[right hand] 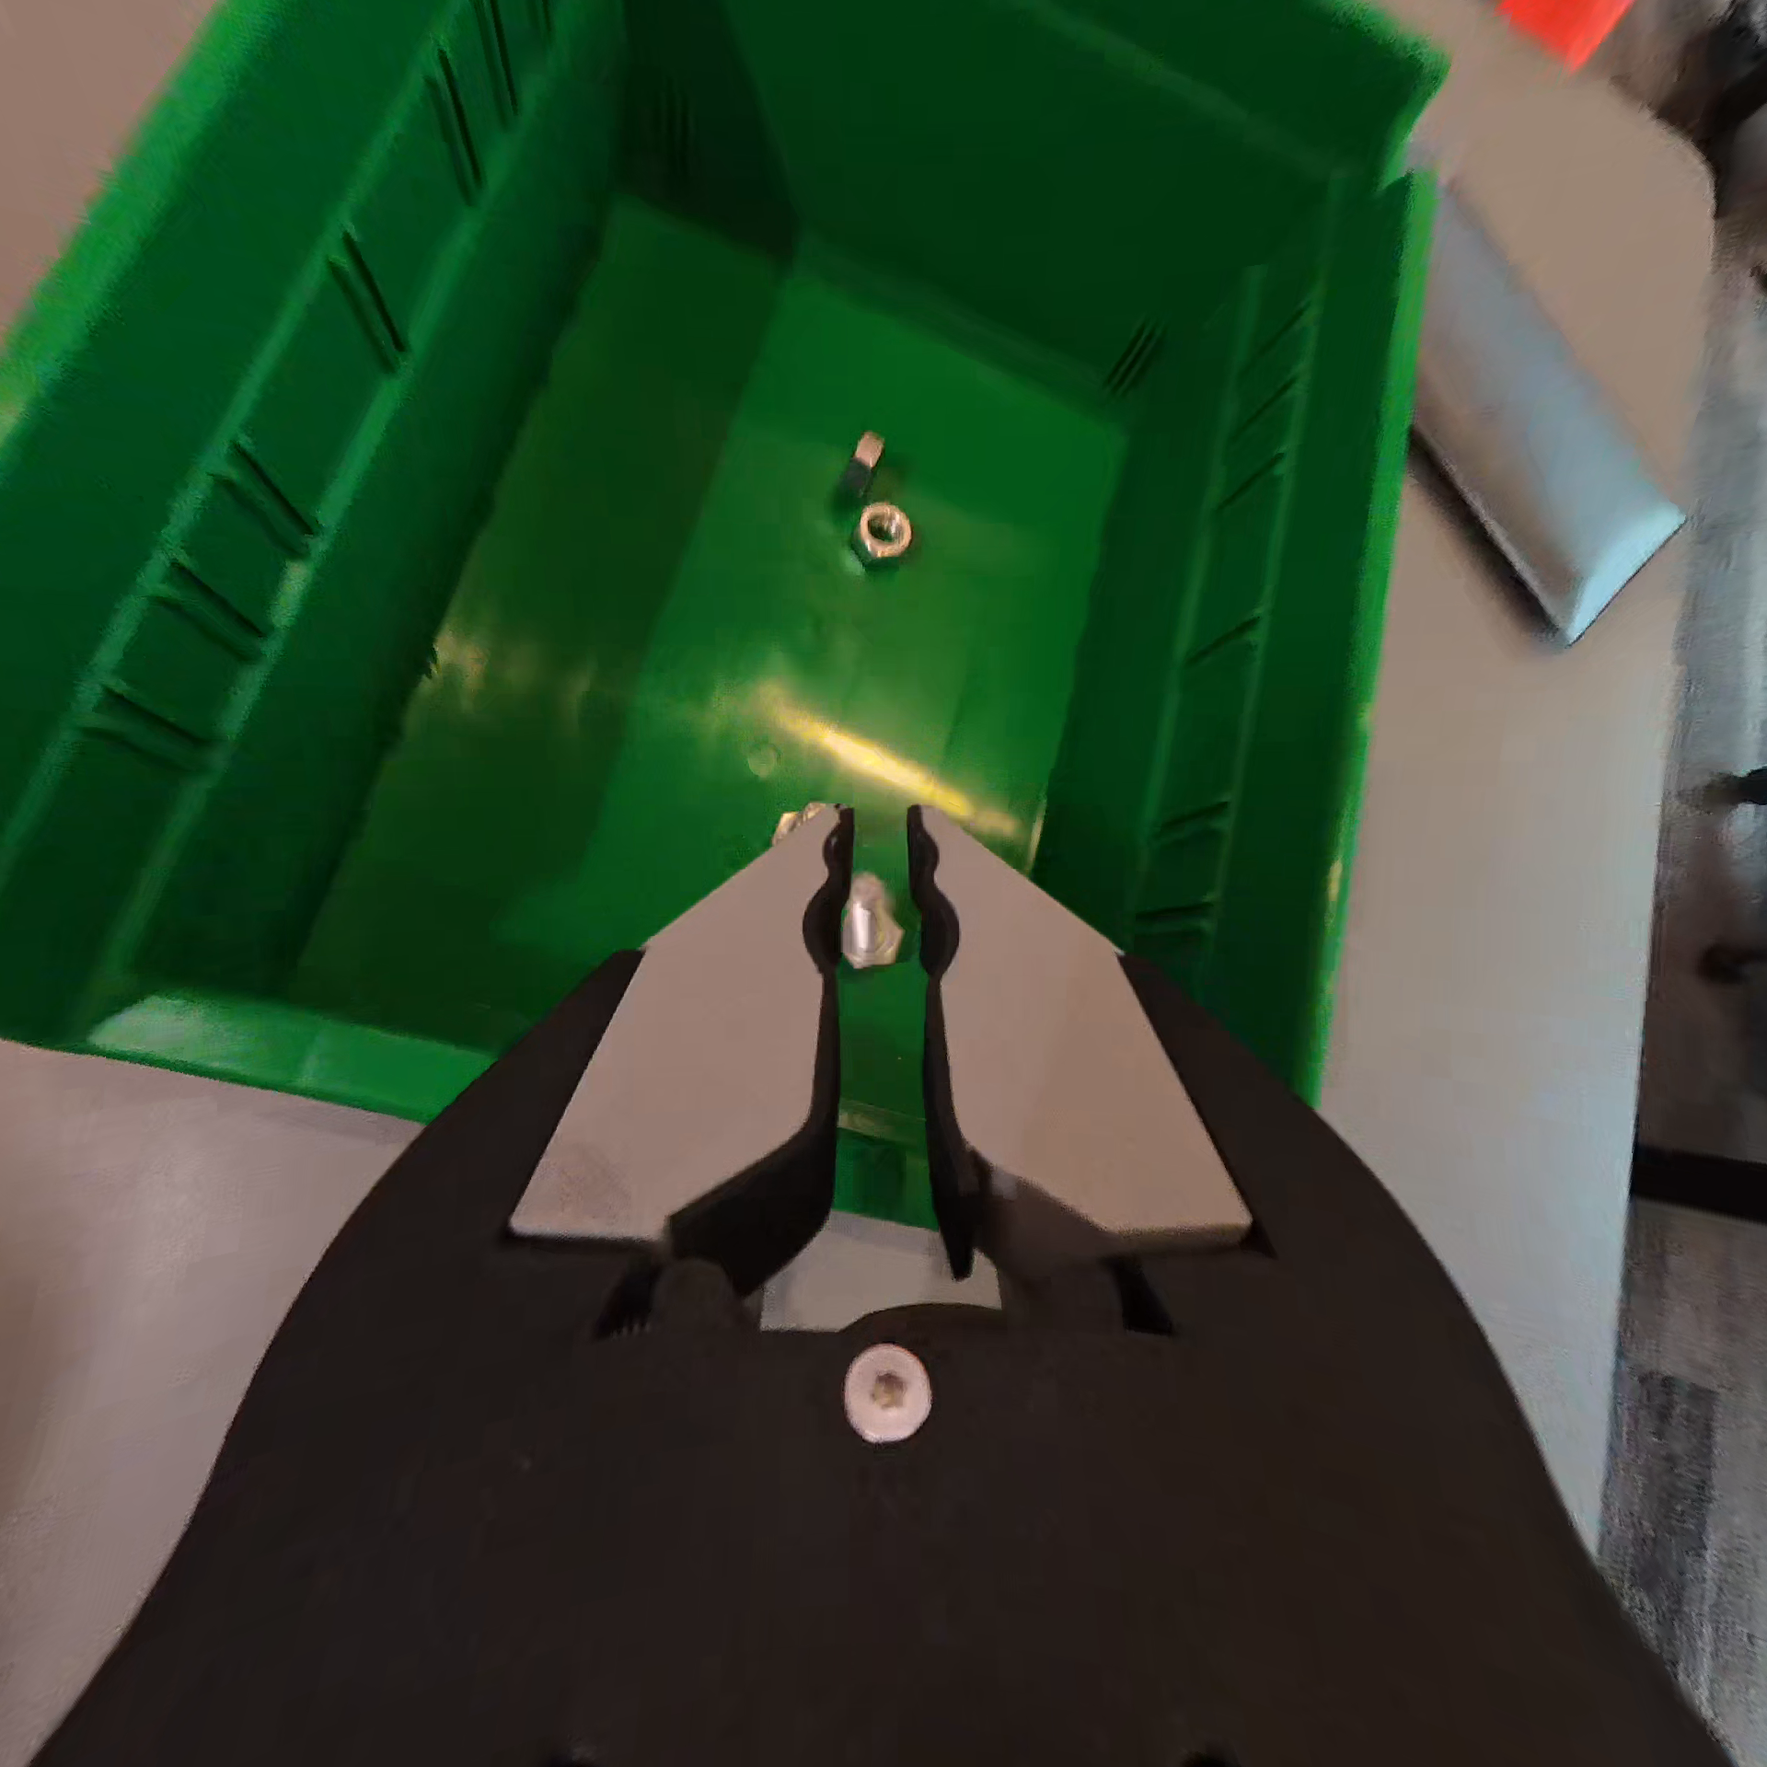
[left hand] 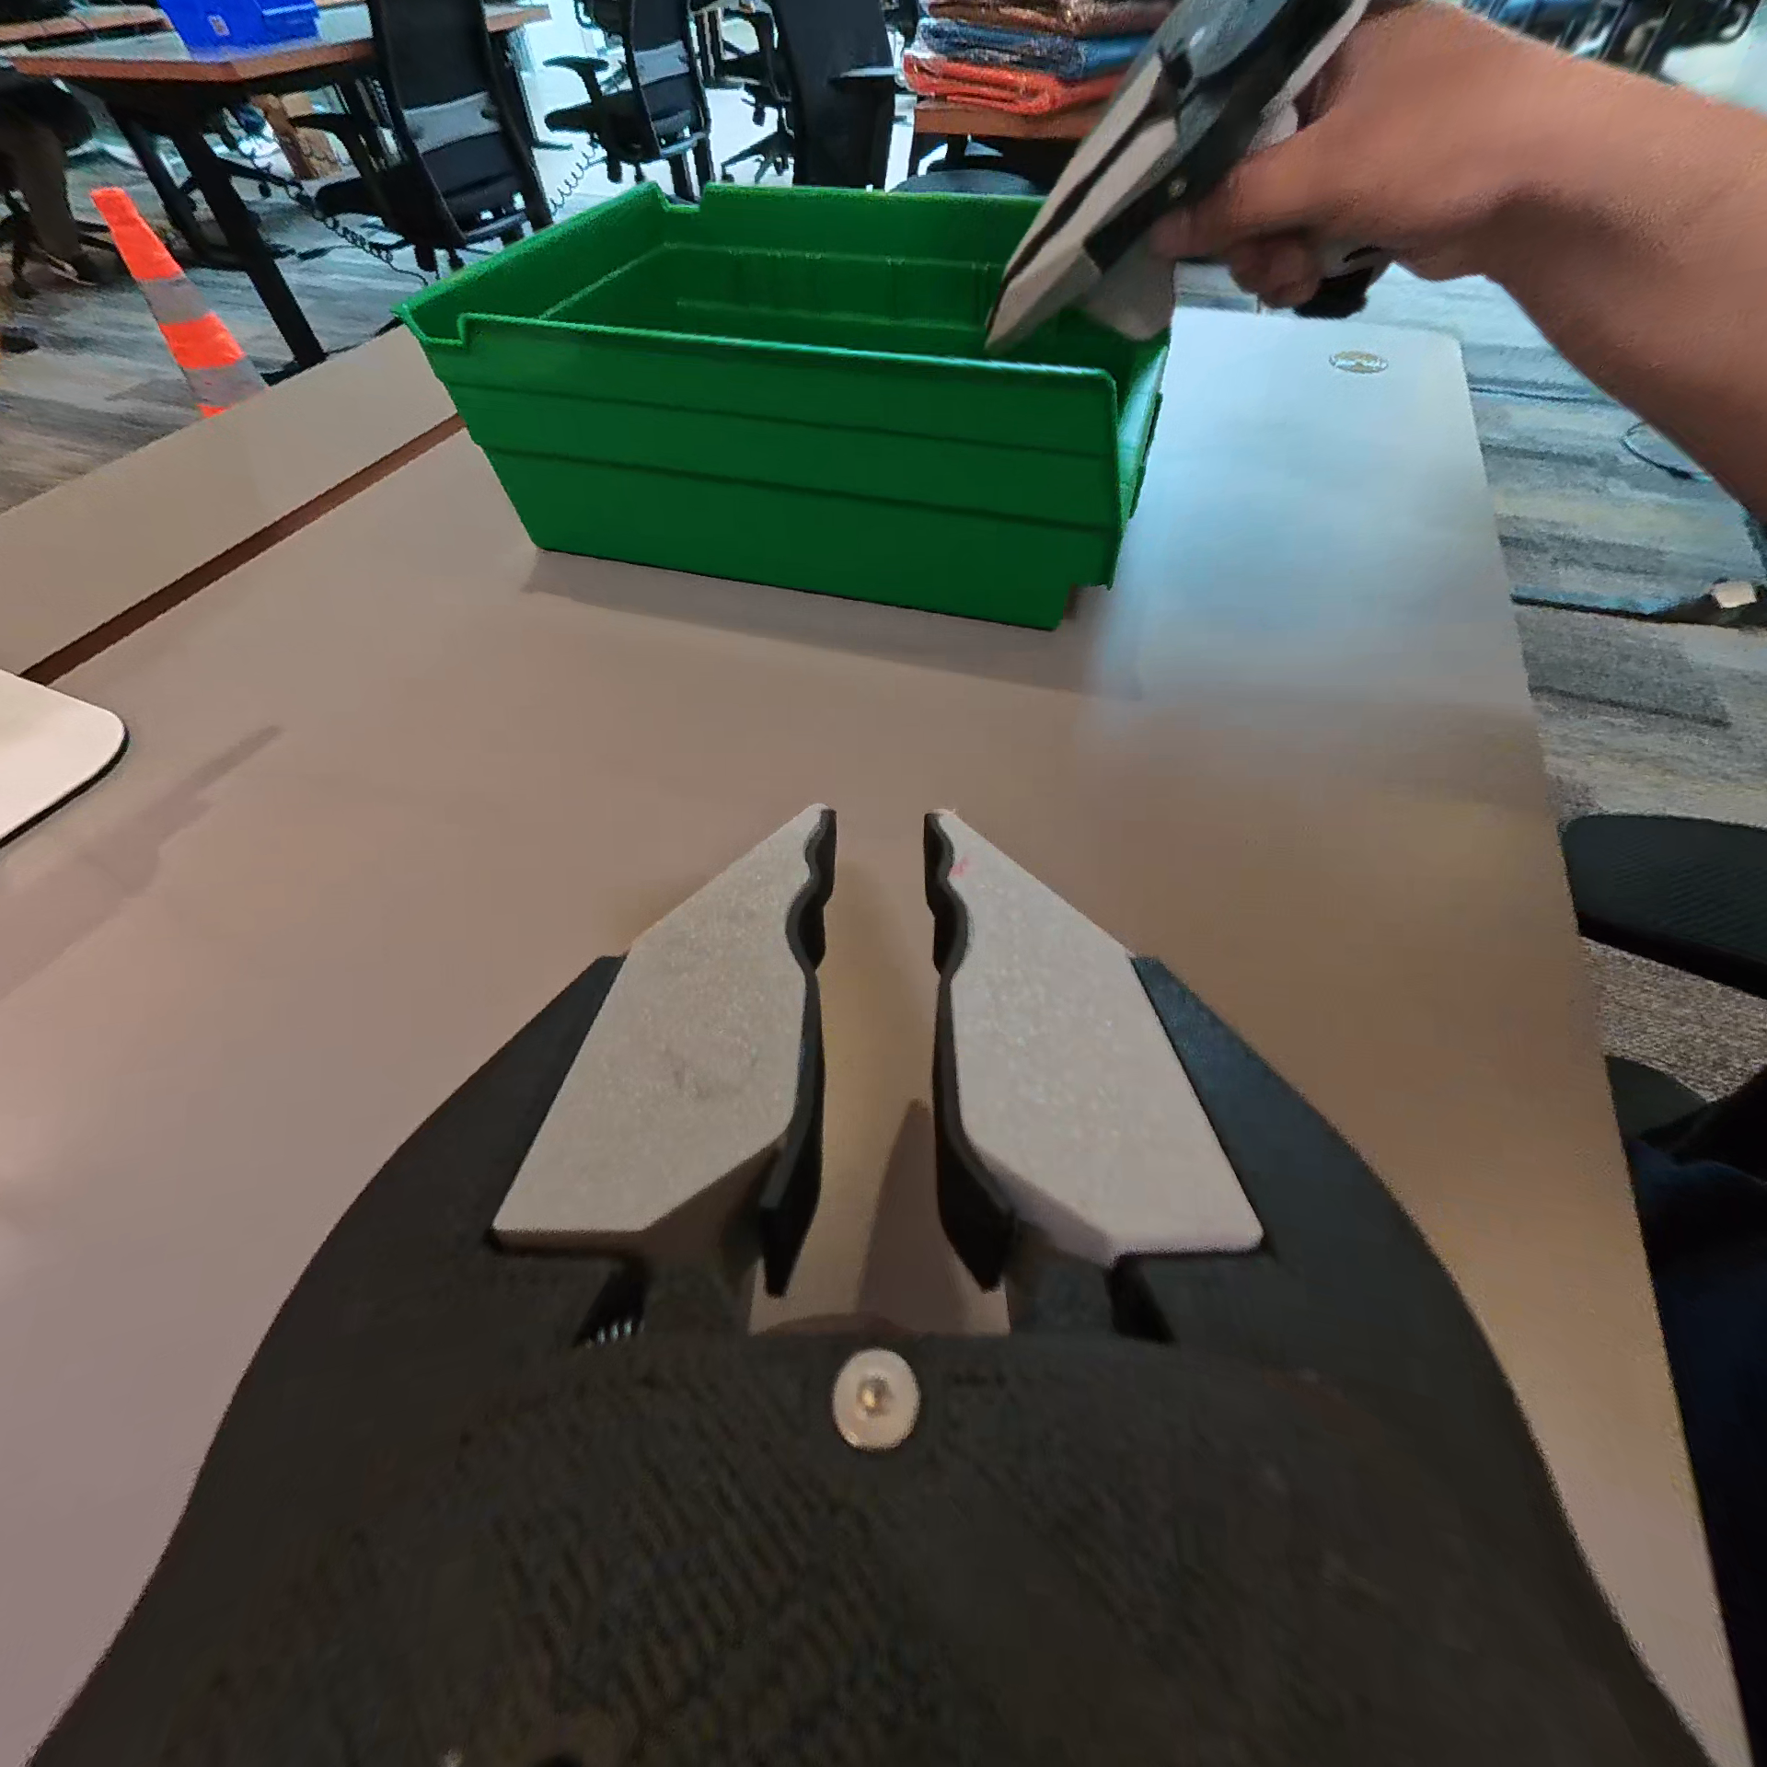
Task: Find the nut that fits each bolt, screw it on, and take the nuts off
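Note:
A green plastic bin (left hand: 784, 497) stands on the tan table. On its floor (right hand: 593, 765) lie two silver nuts, one on edge (right hand: 868, 467) and one flat (right hand: 884, 535), and a short silver bolt (right hand: 865, 932). Another small metal piece (right hand: 796, 822) is partly hidden behind my right gripper's left finger. My right gripper (right hand: 878, 813) reaches down into the bin with its jaws slightly apart. The bolt shows in the gap between them, not pinched. In the left wrist view the right gripper (left hand: 1009, 320) dips over the bin's right rim. My left gripper (left hand: 880, 827) is open and empty, low over the table in front of the bin.
A white flat object (left hand: 43, 755) lies at the table's left edge. A grey flat object (right hand: 1530, 459) lies on the table beside the bin. The table's right edge (left hand: 1530, 727) drops to carpet. An orange cone (left hand: 177, 306), desks and office chairs stand beyond. The gap from one gripper's tips to the other's is roughly 30 cm.

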A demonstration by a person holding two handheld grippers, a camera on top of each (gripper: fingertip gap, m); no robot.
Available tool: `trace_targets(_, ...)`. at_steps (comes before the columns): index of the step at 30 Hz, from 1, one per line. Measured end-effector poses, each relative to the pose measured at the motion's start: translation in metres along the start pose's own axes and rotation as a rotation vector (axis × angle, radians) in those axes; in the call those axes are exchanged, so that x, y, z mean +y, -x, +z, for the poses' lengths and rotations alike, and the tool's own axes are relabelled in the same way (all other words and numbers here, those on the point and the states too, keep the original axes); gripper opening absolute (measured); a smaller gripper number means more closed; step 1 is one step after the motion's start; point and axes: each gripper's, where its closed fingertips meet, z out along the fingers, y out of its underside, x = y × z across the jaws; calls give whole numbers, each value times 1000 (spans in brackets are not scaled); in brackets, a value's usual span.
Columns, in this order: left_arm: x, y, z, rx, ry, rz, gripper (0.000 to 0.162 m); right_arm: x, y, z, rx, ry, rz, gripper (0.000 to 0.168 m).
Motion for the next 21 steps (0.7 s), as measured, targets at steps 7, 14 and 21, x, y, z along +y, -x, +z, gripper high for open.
trace_targets(7,9,3,4,3,27,-18,16,-10,3,4,-49,-34,17,18)
trace_targets(14,14,3,7,2,50,-2,16,28,-13,25,98,278,-145,0)
trace_targets(21,11,0,6,37,35,-39,16,22,-24,-22,160,242,-131,7)
